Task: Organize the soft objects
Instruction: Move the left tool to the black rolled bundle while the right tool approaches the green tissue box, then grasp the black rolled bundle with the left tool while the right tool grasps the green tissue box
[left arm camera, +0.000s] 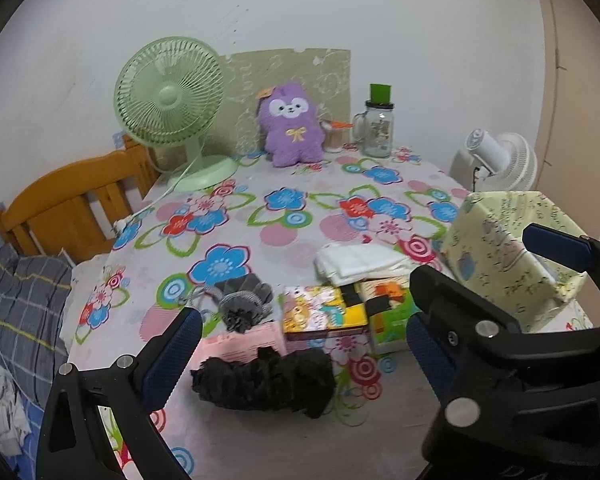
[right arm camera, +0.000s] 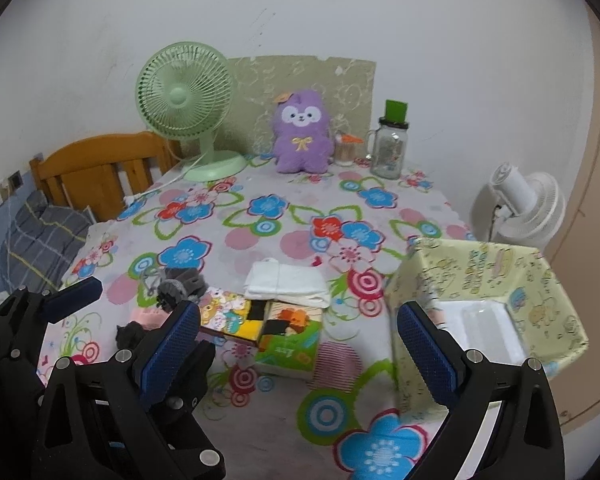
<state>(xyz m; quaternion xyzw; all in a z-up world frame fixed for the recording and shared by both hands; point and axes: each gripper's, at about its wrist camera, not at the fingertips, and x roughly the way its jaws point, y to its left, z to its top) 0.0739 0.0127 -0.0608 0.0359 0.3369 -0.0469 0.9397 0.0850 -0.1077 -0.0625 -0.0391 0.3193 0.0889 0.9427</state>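
A crumpled black cloth (left arm camera: 266, 380) lies loose on the flower-patterned worktop (left arm camera: 260, 216), at the near edge of a small heap of soft goods awaiting sorting. Just behind it sit a grey knitted piece (left arm camera: 242, 298) with a drawstring and a pink packet (left arm camera: 240, 344); to their right a folded white cloth (left arm camera: 360, 262) rests on top of two printed tissue boxes (left arm camera: 324, 314). The left claw (left arm camera: 296, 354) hovers low over the black cloth, both blue pads spread wide and holding nothing. The right claw (right arm camera: 300, 340) is likewise gaping and empty, poised above the worktop between the boxes and a yellow paper-covered bin (right arm camera: 480, 312), whose open mouth shows a white liner and, as far as can be seen, nothing soft inside yet. The right view also catches the left claw at its left edge, with the black cloth partly hidden behind the near finger.

The job appears to be at its opening step, a first pick not yet made. The next move looks to call for the left claw to drop onto the black cloth, pinch a thick fold so the limp fabric does not slip free, then carry it right to the bin. A purple plush toy (left arm camera: 292, 124) sits upright at the far edge, between a green fan (left arm camera: 172, 104) and a glass jar (left arm camera: 378, 128), well apart from the heap.
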